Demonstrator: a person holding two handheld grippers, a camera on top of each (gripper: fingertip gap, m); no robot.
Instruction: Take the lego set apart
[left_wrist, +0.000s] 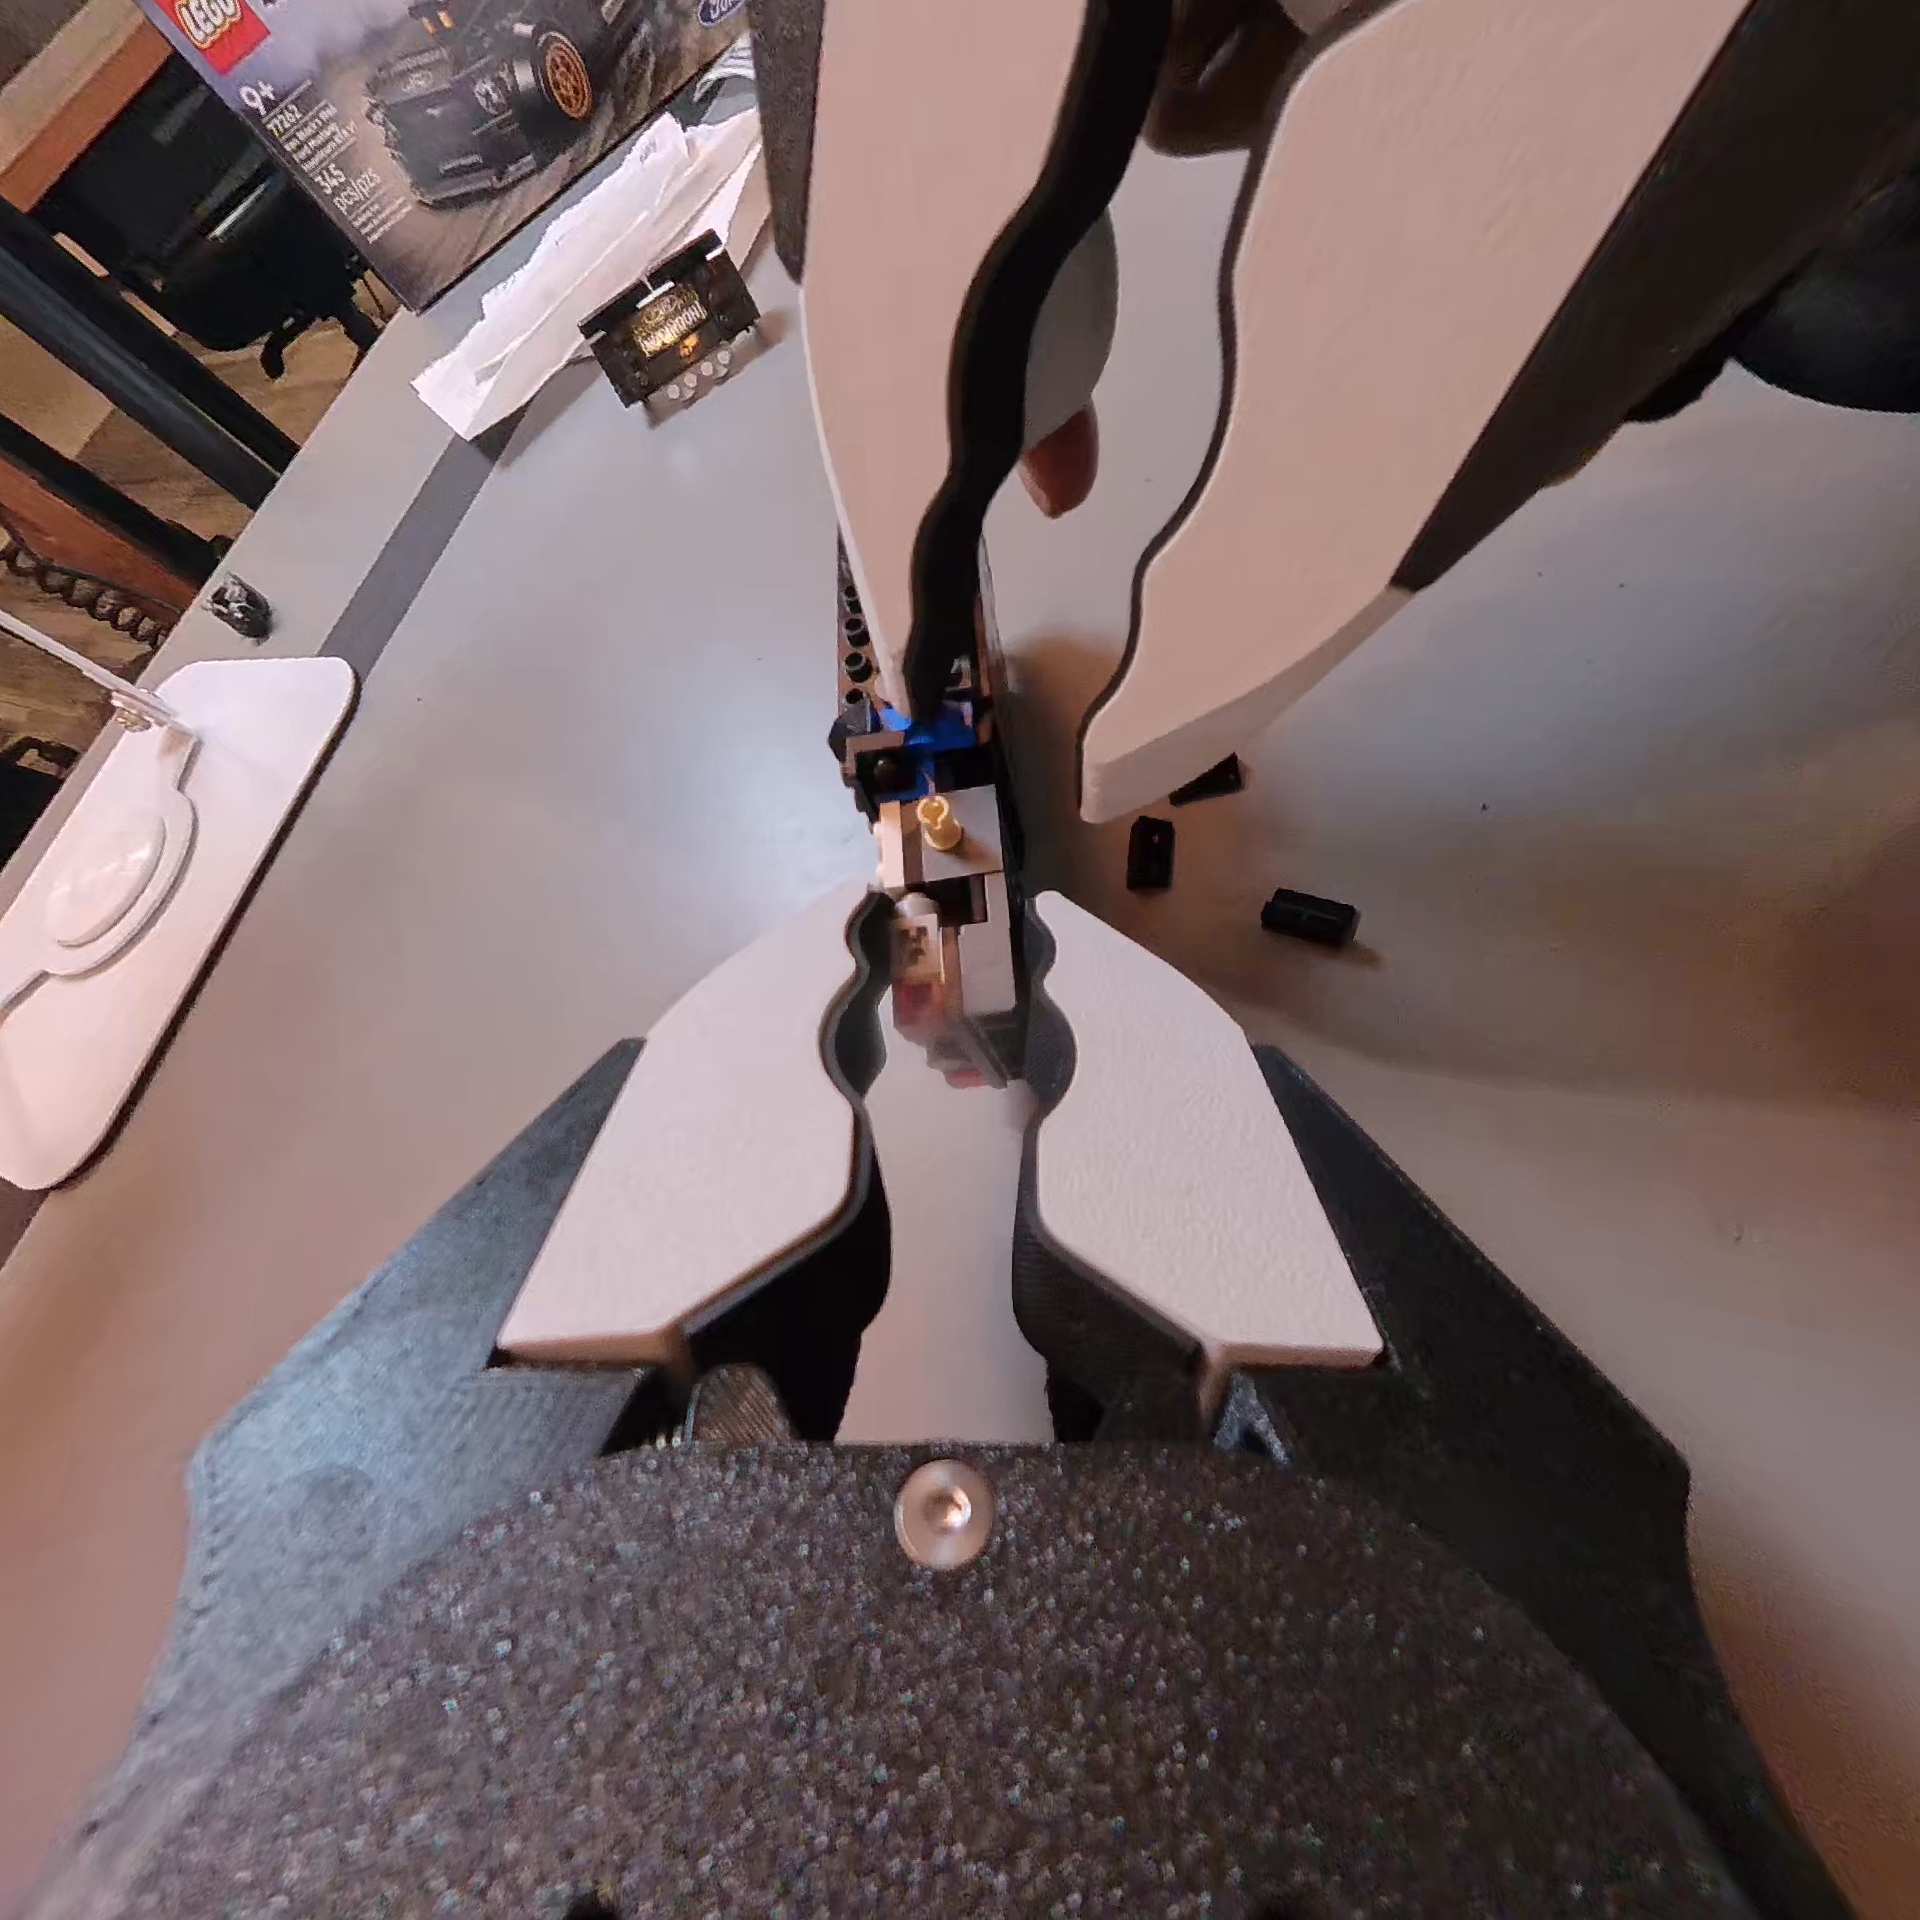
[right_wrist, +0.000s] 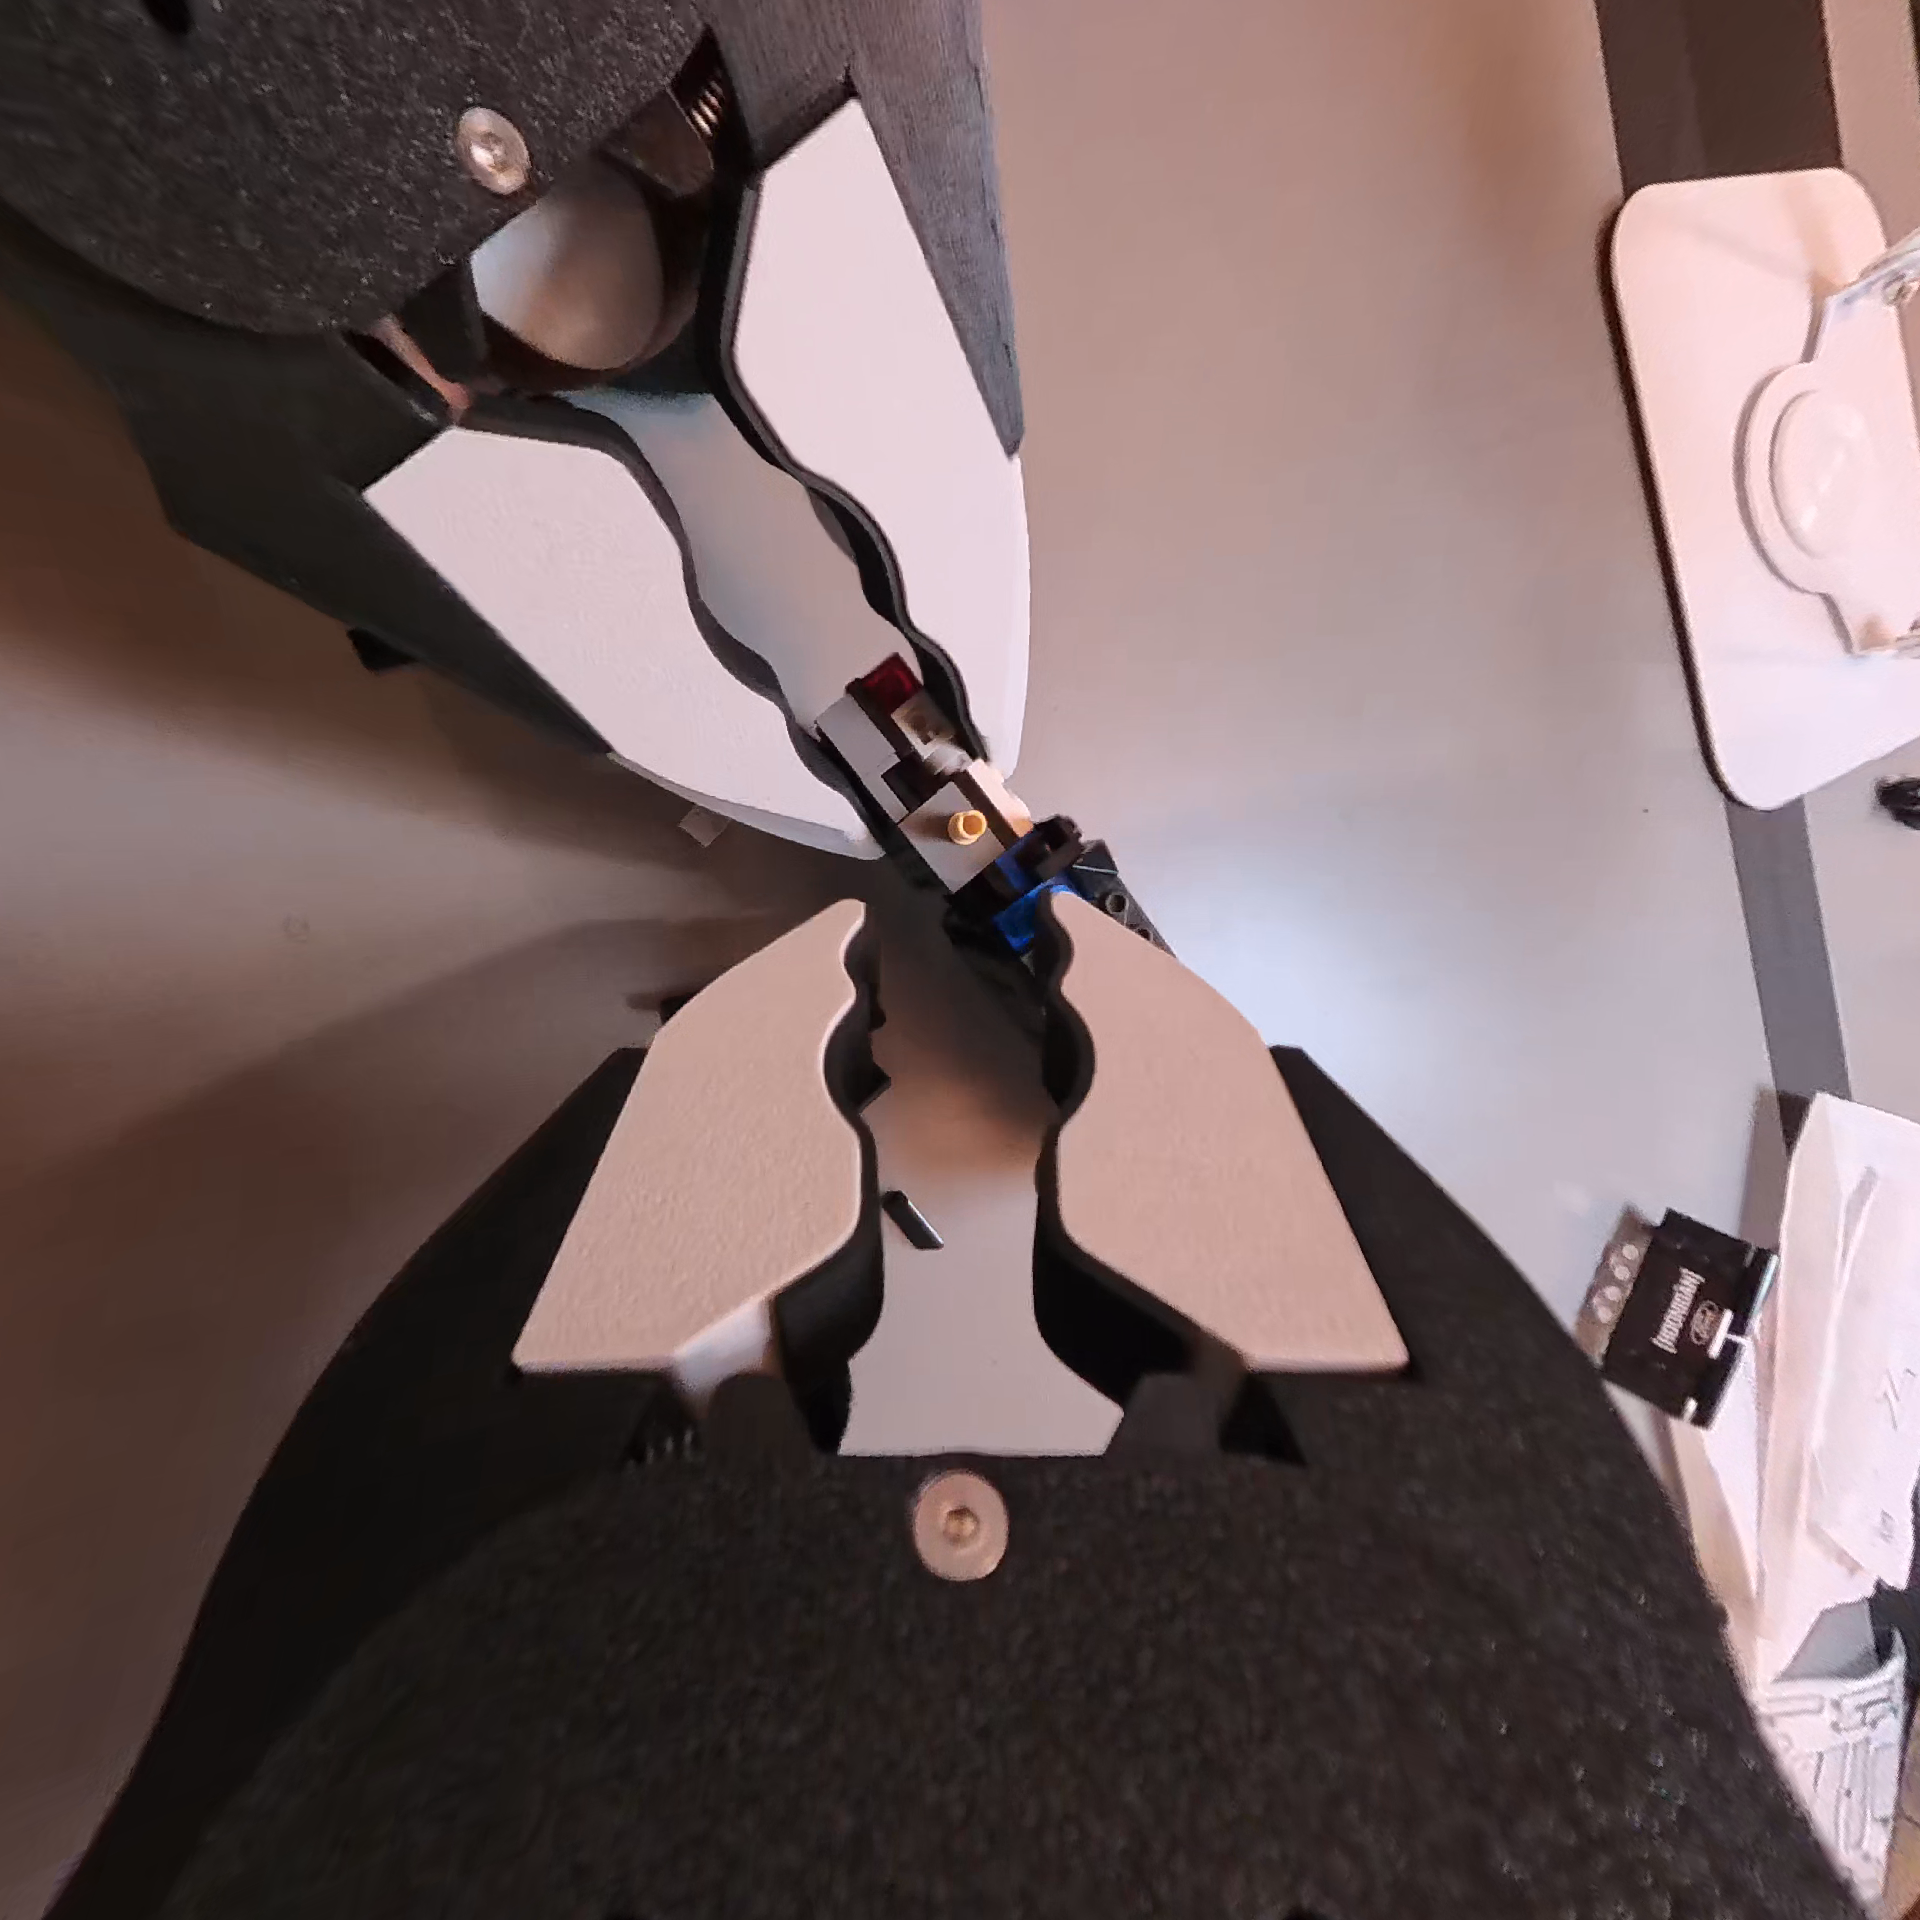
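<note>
Grey-white, wavy-edged left tool (left_wrist: 951, 940) pinching one end of narrow black-grey-blue plastic lego assembly (left_wrist: 935, 821) above smooth grey surface (left_wrist: 623, 727); right tool (right_wrist: 961, 935) spread, one finger touching opposite end.

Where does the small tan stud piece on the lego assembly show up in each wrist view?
Left wrist view: the tan stud piece sits at centre, just beyond the left hand-held gripper.
Right wrist view: the same piece is just above centre, beyond the right hand-held gripper.
Shared landmark: the blue brick beside it.
</note>
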